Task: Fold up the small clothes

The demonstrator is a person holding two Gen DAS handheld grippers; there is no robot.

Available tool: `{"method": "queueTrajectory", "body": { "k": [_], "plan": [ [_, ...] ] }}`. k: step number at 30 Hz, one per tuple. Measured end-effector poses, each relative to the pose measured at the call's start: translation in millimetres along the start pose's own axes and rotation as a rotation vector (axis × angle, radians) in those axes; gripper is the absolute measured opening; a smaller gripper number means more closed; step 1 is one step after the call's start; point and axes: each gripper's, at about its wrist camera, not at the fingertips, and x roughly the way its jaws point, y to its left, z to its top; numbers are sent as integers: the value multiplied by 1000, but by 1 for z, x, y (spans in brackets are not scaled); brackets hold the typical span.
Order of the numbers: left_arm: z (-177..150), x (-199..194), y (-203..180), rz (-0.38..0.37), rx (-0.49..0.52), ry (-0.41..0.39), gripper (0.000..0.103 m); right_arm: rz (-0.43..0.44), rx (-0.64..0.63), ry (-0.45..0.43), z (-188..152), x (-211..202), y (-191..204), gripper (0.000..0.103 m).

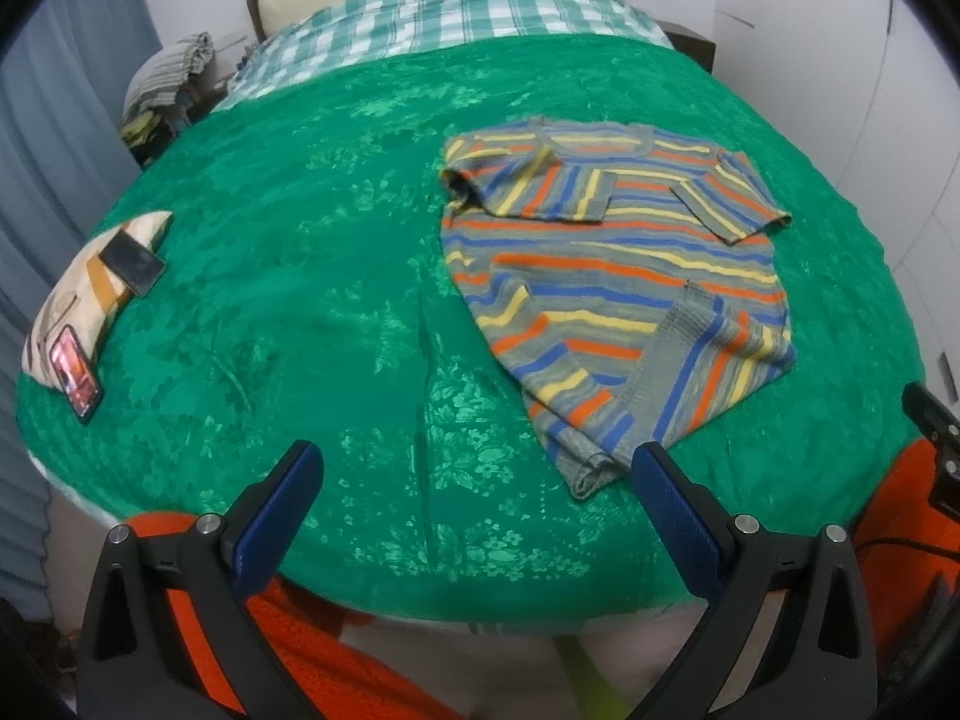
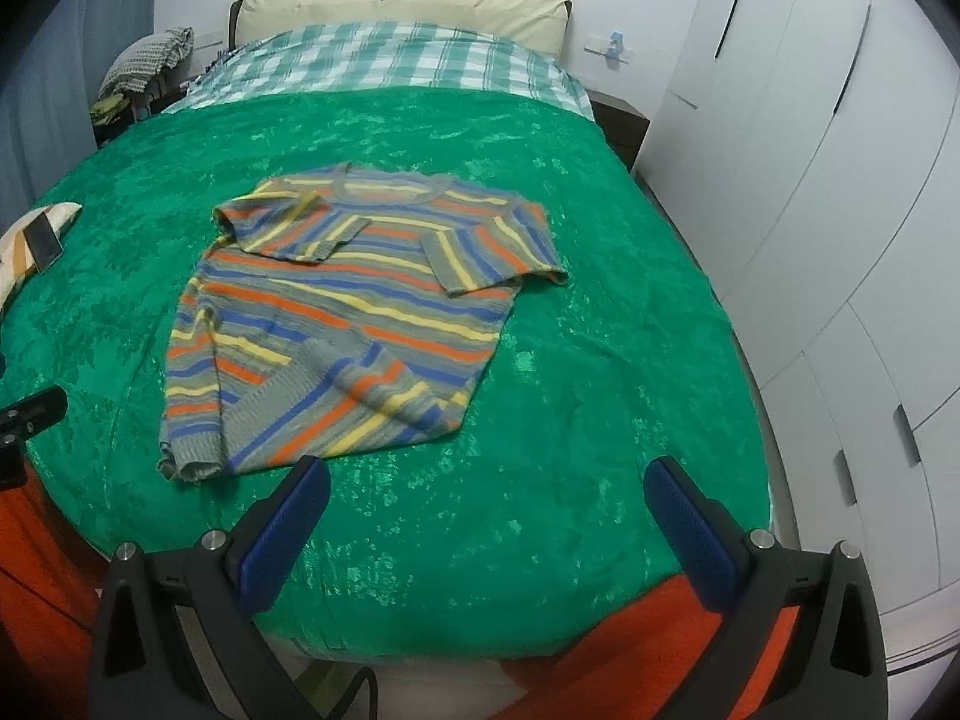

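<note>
Both claws hang wide and empty over the near edge of a green bedspread (image 2: 600, 324): left gripper (image 1: 474, 480), right gripper (image 2: 489, 489). At 12 o'clock lies a striped sweater (image 2: 360, 312), sleeves folded in, hem partly turned up. Pinching both hem corners evenly should keep the fold square.

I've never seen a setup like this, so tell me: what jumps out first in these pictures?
A striped sweater in orange, blue, yellow and grey lies on a bright green bedspread, both sleeves folded across its chest and one lower corner turned up. Nearest the camera, the left gripper and right gripper both stand open, holding nothing. At the bed's left edge, two phones rest on a small cushion.
</note>
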Motion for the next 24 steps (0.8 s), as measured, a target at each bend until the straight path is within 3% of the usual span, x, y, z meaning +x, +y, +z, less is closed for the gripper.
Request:
{"method": "queueTrajectory", "body": {
  "k": [7,9,10,12,14,16,20,21,23,24],
  "plan": [
    [-1,2,1,-6,0,6,103,14,-9,-2,-2,-1,2,103],
    [1,10,5,-47,-11,16,103,77,-18,-23,2,1,-2,103],
    [2,17,10,-90,-28,31,103,139,-35,-63,7,4,-7,103],
    [5,34,21,-176,-73,74,102,177,-83,-129,17,19,-13,103],
    [6,51,27,-252,-110,109,102,207,-132,-107,31,51,-15,103],
    [5,63,20,-285,-99,132,102,288,-178,-25,48,96,-12,101],
    [1,93,-10,-344,-36,199,102,495,-220,152,65,166,14,76],
    [0,102,-20,-355,-17,219,102,518,-232,185,68,180,23,66],
    [-1,117,-32,-347,9,242,100,542,-294,231,67,201,46,59],
    [-1,123,-36,-329,17,241,92,569,-316,257,65,209,55,48]
  ]
}}
